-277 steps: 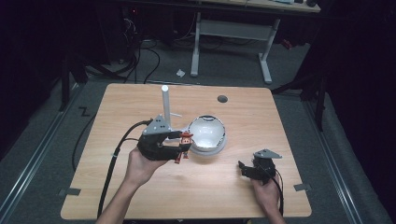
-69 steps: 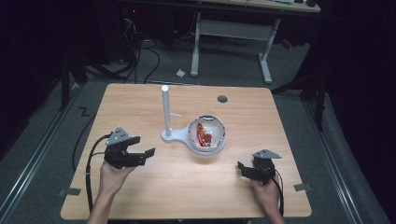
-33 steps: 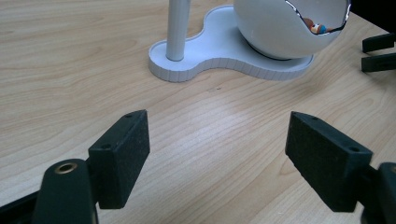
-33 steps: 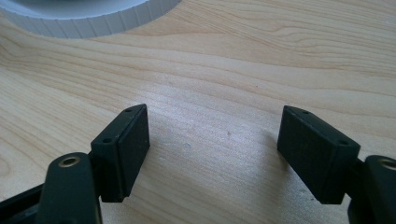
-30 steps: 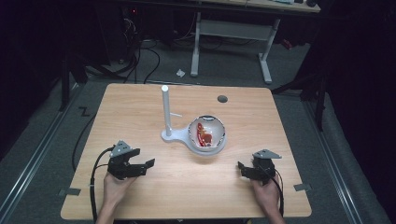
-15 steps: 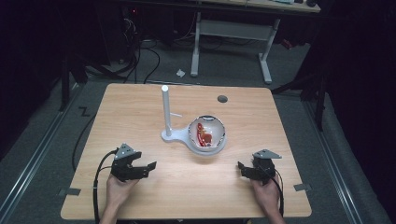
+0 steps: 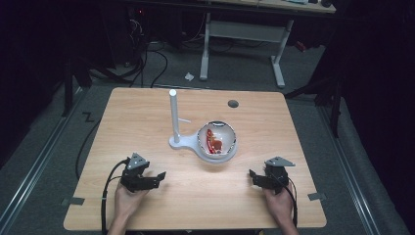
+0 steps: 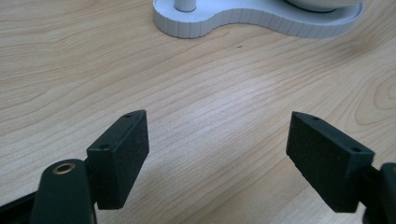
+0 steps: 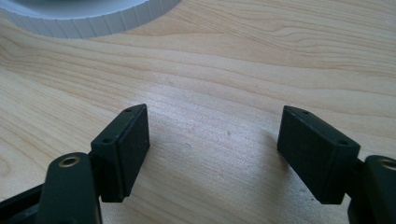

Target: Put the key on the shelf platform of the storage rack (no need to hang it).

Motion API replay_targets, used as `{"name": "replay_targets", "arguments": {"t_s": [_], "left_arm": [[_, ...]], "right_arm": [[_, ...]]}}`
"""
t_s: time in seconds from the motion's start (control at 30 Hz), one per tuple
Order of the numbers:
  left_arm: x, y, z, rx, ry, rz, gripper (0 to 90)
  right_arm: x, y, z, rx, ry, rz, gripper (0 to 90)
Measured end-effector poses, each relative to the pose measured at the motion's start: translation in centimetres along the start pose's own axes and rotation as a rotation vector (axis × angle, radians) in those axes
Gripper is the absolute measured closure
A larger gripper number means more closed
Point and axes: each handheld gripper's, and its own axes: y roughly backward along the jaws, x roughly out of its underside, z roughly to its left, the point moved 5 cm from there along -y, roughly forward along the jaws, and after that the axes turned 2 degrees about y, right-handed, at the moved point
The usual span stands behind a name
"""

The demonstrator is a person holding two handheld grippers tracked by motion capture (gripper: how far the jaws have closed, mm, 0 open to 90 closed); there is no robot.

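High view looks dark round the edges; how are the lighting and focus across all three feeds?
High view: table lit evenly, floor around it nearly black, picture a little soft, small glare on the bowl. Left gripper view: bright, wood grain sharp, near jaws slightly soft. Right gripper view: bright, faint jaw shadows on the wood.

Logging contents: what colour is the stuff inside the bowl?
Red, with some orange, inside the bowl; clearest in the high view.

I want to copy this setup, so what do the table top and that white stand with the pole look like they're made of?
Table top: light wood or wood-look laminate, matte, with visible grain lines; which one is hard to tell. White stand: probably plastic, matte, its base edge finely ribbed, perhaps 3D-printed.
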Motion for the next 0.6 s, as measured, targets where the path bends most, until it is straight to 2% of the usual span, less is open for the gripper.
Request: {"name": "replay_targets", "arguments": {"t_s": [0.3, 0.6], "left_arm": [[0.5, -0.8, -0.1, -0.033, -0.021, 0.031, 21.4], [0.6, -1.5, 0.2, -0.066, -0.027, 0.034, 21.5]], "right_arm": [[0.0, 0.0, 0.0, 0.0, 0.001, 0.0, 25.4], [0.0, 0.0, 0.0, 0.0, 0.0, 0.001, 25.4]]}}
